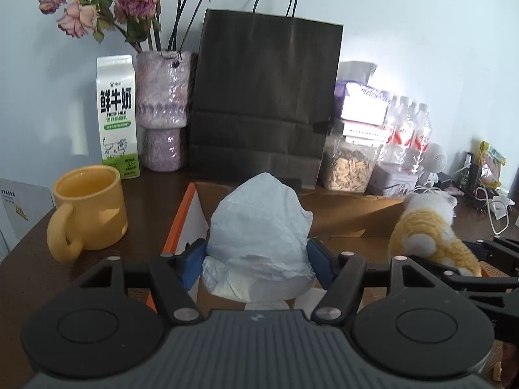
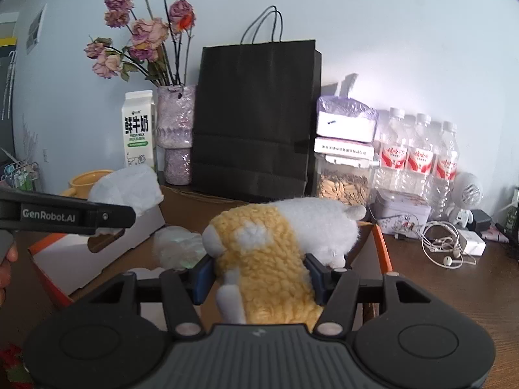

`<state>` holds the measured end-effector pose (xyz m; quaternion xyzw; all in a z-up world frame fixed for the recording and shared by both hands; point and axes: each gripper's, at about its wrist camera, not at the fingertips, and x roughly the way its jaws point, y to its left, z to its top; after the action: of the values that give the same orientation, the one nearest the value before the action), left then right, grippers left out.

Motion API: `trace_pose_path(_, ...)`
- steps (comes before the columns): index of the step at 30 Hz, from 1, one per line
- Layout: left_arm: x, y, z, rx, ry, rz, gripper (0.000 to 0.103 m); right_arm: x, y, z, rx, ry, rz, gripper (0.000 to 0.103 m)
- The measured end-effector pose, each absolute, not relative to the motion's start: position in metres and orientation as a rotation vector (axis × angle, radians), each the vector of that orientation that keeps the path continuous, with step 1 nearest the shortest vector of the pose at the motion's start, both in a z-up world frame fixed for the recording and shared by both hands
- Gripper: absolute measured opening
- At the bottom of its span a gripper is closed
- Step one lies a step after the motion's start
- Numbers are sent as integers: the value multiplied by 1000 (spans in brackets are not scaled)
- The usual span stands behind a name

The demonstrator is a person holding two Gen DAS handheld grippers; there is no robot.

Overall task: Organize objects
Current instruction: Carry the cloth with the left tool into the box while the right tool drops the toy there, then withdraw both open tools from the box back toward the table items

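- A yellow mug [image 1: 89,207] sits on the brown table [image 1: 146,201] at about nine o'clock from the box.
- A milk carton [image 1: 117,116] stands behind the mug, at about eleven o'clock, next to a purple vase [image 1: 162,110] of dried flowers [image 1: 136,3].
- The left gripper [image 1: 256,259] pinches a soft white paper bundle [image 1: 259,227] between its blue pads, over the open cardboard box [image 1: 356,214].
- A tall black paper bag [image 1: 266,97] stands at twelve o'clock, behind the box.
- The right gripper [image 2: 259,275] pinches a yellow and white plush toy [image 2: 269,253] around its middle, over the right side of the same box [image 2: 378,246].
- A jar of seeds [image 2: 342,188] and water bottles [image 2: 418,152] stand at about two o'clock.
- White earphones [image 2: 447,249] lie on the table at three o'clock.
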<state>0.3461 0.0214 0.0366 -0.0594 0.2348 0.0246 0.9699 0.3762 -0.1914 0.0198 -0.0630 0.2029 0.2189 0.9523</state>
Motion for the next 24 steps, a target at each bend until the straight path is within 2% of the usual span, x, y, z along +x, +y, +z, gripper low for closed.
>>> trace_pose_path(3, 347, 20, 33, -114, 486, 49, 69, 378, -192, 17, -127, 427, 445, 57)
trace_pose_path(4, 347, 20, 32, -111, 488, 45, 76, 379, -192, 16, -129, 436, 447, 59)
trace_pose_path(5, 346, 18, 32, -109, 489, 42, 89, 379, -192, 15, -130, 444, 448, 64)
trace_pose_path(6, 345, 18, 32, -112, 485, 50, 96, 378, -192, 14, -132, 448, 448, 69)
trace_pose_path(7, 344, 17, 33, -111, 480, 58, 103, 378, -191, 14, -133, 447, 440, 90)
trace_pose_path(8, 342, 17, 33, -108, 475, 62, 103, 376, -192, 15, -132, 437, 429, 103)
trace_pose_path(24, 340, 12, 37, -96, 476, 66, 103, 369, -193, 20, -138, 414, 420, 103)
